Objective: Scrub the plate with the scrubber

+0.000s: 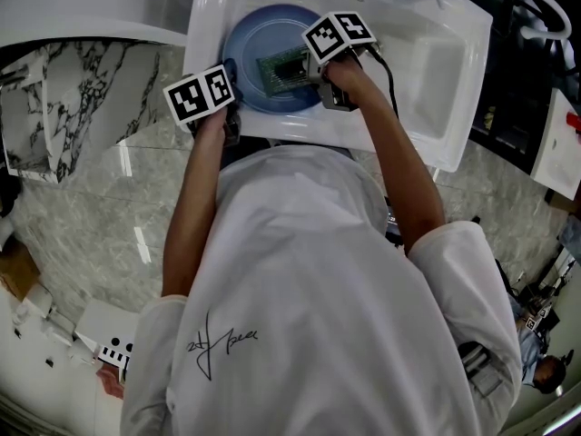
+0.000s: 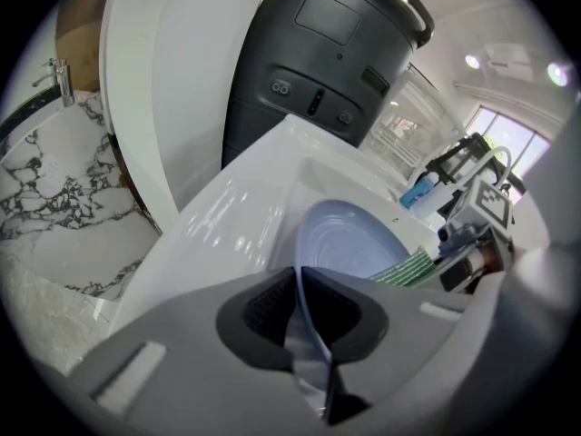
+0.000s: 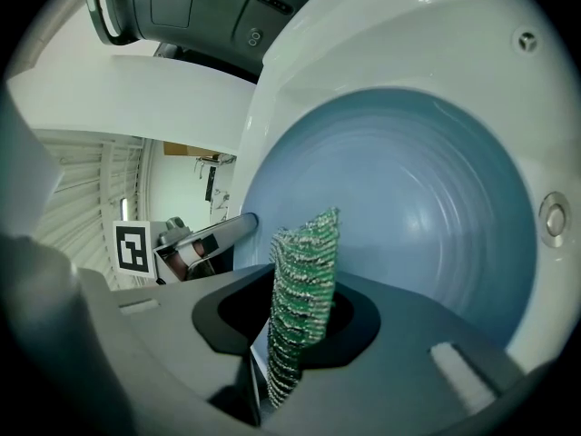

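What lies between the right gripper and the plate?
The scrubber, clamped in the right gripper, stands before the plate; the right gripper view shows it.

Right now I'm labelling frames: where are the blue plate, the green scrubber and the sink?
blue plate (image 3: 427, 234), right gripper view, ridged inner face.
green scrubber (image 3: 304, 275), right gripper view, upper free end.
sink (image 1: 436, 66), head view, bare basin wall.

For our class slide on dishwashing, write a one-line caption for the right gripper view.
Right tongs grip a green scrubber in front of a blue plate inside a white sink.
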Demonstrator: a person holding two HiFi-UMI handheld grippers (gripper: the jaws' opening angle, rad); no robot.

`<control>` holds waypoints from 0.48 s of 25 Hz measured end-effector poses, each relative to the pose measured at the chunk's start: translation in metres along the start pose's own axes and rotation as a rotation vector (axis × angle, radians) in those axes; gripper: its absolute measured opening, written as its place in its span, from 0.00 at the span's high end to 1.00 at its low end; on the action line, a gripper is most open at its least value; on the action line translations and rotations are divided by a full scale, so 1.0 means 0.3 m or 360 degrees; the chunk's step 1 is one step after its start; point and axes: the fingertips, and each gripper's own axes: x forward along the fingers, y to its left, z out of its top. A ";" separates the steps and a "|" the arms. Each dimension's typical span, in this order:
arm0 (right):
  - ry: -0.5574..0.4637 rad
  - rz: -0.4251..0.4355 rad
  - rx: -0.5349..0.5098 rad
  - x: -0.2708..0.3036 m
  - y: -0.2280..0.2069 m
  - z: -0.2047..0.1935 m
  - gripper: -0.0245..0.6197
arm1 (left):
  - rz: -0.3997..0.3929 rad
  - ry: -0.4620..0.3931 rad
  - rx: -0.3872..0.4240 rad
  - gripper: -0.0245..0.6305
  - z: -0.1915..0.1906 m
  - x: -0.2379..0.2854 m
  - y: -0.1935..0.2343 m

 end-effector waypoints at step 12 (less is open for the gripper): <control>0.0068 -0.0116 -0.0060 -0.054 -0.044 -0.004 0.86 | 0.0000 0.0001 0.0003 0.85 -0.002 -0.001 -0.001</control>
